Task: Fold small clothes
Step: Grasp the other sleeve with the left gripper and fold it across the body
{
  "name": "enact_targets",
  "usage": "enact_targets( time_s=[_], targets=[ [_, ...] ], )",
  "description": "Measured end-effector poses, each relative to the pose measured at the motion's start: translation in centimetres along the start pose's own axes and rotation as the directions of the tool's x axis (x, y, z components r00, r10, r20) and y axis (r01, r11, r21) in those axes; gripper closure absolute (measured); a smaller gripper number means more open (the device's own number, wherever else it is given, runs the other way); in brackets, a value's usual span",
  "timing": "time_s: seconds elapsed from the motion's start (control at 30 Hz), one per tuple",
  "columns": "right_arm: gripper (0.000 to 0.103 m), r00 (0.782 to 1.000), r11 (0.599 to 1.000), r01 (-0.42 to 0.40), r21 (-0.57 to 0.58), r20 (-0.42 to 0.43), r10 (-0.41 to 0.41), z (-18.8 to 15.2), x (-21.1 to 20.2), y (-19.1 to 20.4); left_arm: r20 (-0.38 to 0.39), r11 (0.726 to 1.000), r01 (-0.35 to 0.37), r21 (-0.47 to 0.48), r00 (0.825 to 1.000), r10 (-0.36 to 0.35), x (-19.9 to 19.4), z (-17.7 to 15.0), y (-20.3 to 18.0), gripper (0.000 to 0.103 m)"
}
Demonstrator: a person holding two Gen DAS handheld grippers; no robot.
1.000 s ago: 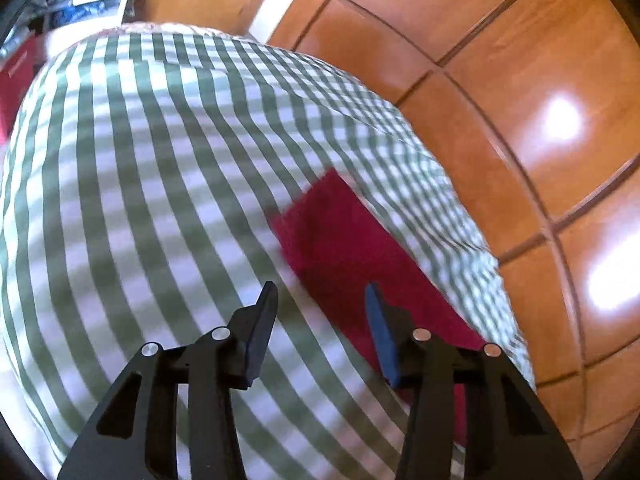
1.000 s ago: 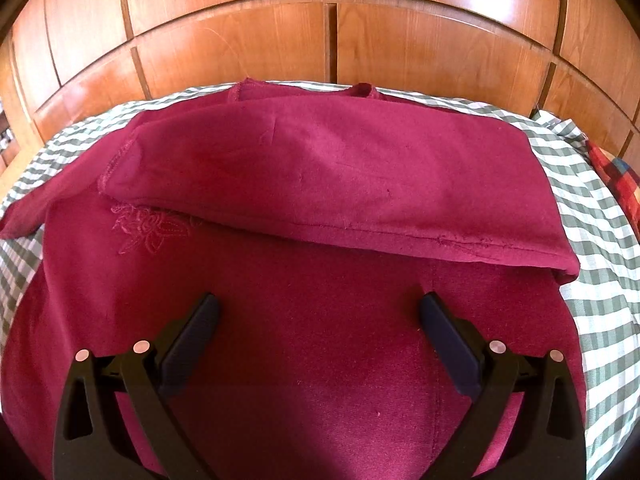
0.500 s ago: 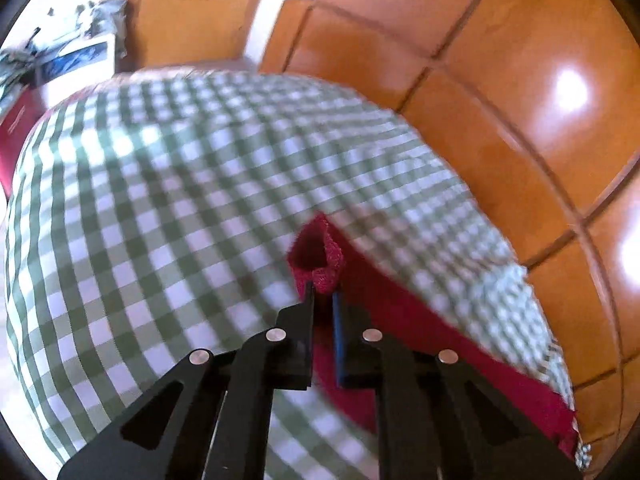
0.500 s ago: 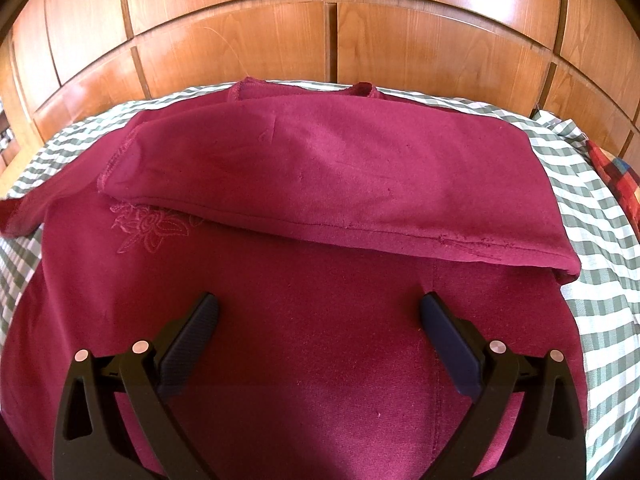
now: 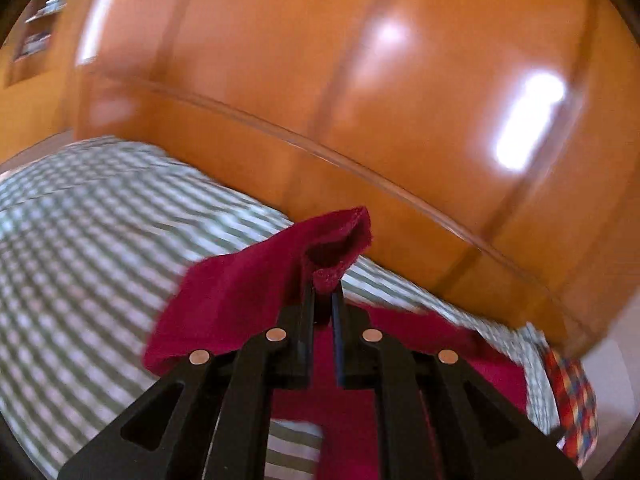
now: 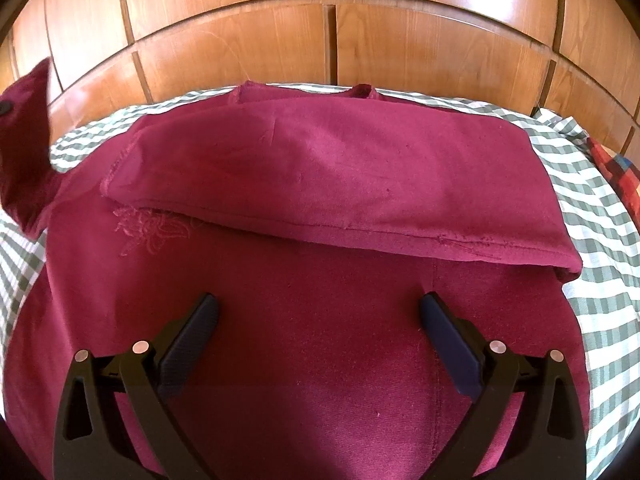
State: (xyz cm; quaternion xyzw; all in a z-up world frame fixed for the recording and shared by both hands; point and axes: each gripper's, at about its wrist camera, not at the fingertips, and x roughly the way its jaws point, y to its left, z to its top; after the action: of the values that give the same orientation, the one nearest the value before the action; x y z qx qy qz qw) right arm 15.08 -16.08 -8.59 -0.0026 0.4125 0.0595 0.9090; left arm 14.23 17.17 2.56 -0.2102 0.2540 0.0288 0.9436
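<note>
A dark red shirt (image 6: pixel 320 208) lies on the green-and-white checked bed cover (image 6: pixel 600 216), with its far part folded toward me. My left gripper (image 5: pixel 322 296) is shut on the end of the shirt's sleeve (image 5: pixel 240 296) and holds it lifted above the bed; the raised sleeve also shows at the left edge of the right wrist view (image 6: pixel 24 140). My right gripper (image 6: pixel 320 320) is wide open and empty, hovering low over the shirt's near half.
A wooden panelled headboard (image 6: pixel 328 40) rises right behind the bed. A red, blue and yellow checked cloth (image 5: pixel 572 400) lies at the bed's right side, also seen in the right wrist view (image 6: pixel 616 172).
My left gripper closed on the sleeve end, then lifted it and swung it toward the shirt's body. The right gripper has stayed still and open.
</note>
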Motion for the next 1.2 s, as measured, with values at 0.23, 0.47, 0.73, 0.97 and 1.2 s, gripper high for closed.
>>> enact_targets(
  time_s=[0.23, 0.47, 0.73, 0.97, 1.2],
  targets=[
    [0.003, 1.0, 1.0, -0.017, 0.013, 0.004, 0.017, 0.0, -0.1, -0.3, -0.156, 0.992, 0.09, 0.09, 0.985, -0.075, 3.2, -6.4, -7.5, 0.097],
    [0.003, 0.999, 0.999, -0.033, 0.026, 0.001, 0.033, 0.1, -0.2, -0.4, -0.266, 0.987, 0.11, 0.119, 0.961, -0.075, 6.2, -10.7, -8.9, 0.087],
    [0.012, 0.974, 0.968, -0.225, 0.115, 0.023, 0.224, 1.8, -1.9, -1.1, -0.227, 0.986, 0.146, 0.08, 0.966, -0.124, 3.8, -11.3, -7.1, 0.056],
    [0.04, 0.885, 0.877, -0.462, 0.133, 0.0, 0.466, 5.5, -1.2, 3.4, -0.223, 0.989, 0.099, 0.11, 0.972, -0.073, 2.1, -13.4, -4.7, 0.059],
    [0.04, 0.848, 0.844, -0.506, 0.175, -0.079, 0.525, 7.7, 2.6, 8.8, -0.249, 0.997, 0.039, 0.071, 0.968, -0.02, 2.9, -14.5, -1.9, 0.059]
  ],
)
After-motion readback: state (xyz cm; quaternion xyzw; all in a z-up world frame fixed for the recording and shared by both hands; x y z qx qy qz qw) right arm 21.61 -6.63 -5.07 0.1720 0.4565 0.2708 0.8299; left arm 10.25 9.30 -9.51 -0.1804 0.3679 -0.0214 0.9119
